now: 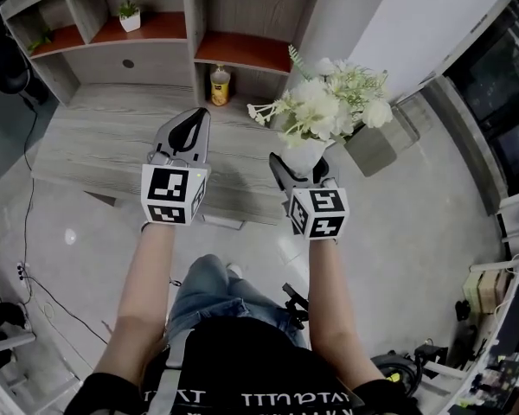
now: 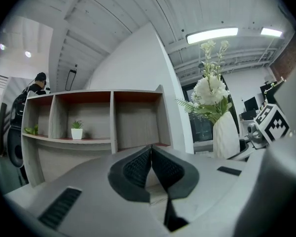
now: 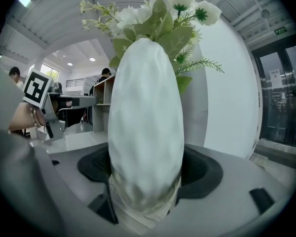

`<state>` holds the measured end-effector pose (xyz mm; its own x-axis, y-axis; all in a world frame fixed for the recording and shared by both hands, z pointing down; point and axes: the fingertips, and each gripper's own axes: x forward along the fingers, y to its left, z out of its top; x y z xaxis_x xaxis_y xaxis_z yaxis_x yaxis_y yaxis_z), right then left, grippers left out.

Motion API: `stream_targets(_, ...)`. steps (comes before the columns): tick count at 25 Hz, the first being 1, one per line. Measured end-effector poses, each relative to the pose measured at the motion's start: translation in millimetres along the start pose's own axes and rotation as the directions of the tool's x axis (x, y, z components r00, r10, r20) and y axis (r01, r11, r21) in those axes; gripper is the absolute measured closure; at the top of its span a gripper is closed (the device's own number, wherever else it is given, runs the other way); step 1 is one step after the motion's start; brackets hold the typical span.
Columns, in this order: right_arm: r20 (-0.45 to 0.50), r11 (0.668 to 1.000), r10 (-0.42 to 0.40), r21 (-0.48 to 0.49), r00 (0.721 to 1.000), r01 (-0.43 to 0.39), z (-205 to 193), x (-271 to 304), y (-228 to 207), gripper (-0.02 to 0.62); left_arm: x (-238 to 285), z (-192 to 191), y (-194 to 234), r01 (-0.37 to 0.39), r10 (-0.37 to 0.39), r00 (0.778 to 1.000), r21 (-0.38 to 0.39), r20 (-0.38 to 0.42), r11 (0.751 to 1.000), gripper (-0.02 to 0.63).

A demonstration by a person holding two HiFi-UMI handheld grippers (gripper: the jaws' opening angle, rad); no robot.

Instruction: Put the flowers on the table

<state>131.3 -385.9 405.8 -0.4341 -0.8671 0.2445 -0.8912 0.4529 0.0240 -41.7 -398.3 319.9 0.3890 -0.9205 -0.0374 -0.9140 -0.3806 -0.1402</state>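
A white vase point(image 3: 145, 127) of white flowers point(image 1: 329, 102) with green leaves is held upright in my right gripper point(image 1: 301, 169), whose jaws are shut on the vase's lower body. In the head view the bouquet hangs over the right end of the grey wooden table point(image 1: 104, 141). The vase point(image 2: 226, 135) also shows at the right in the left gripper view. My left gripper point(image 1: 193, 126) is shut with nothing in it, held above the table's middle, left of the vase.
A shelf unit point(image 1: 156, 24) stands at the table's back with a small potted plant point(image 1: 130, 15) in it. A yellow bottle point(image 1: 220, 86) stands under the shelf. A grey box point(image 1: 376, 145) sits on the floor to the right. Cables point(image 1: 26, 232) trail on the floor at left.
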Motion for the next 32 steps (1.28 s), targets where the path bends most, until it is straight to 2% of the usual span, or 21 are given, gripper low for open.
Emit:
stream_targets(6,-0.001,1.0,-0.005,0.009,1.0,0.005,-21,32,-7,0.204,17,-26,10,0.018,-0.018,1.0,-0.014,-0.022,1.0,0.595)
stream_targets(16,-0.002,1.0,-0.029,-0.002,1.0,0.029,-51,82,-16,0.204,45,-65,13,0.099,-0.099,0.992,-0.003,-0.073,0.995,0.594)
stream_targets(22,-0.028,0.996,-0.082,-0.026,0.996,0.081,-78,103,-23,0.205,54,-81,17,0.124,-0.125,0.988,-0.018,-0.09,0.992,0.594)
stream_targets(32,0.004,0.998,-0.063,0.027,0.998,0.063,-110,136,-24,0.204,65,-106,25,0.147,-0.149,0.982,-0.026,-0.113,0.989,0.595)
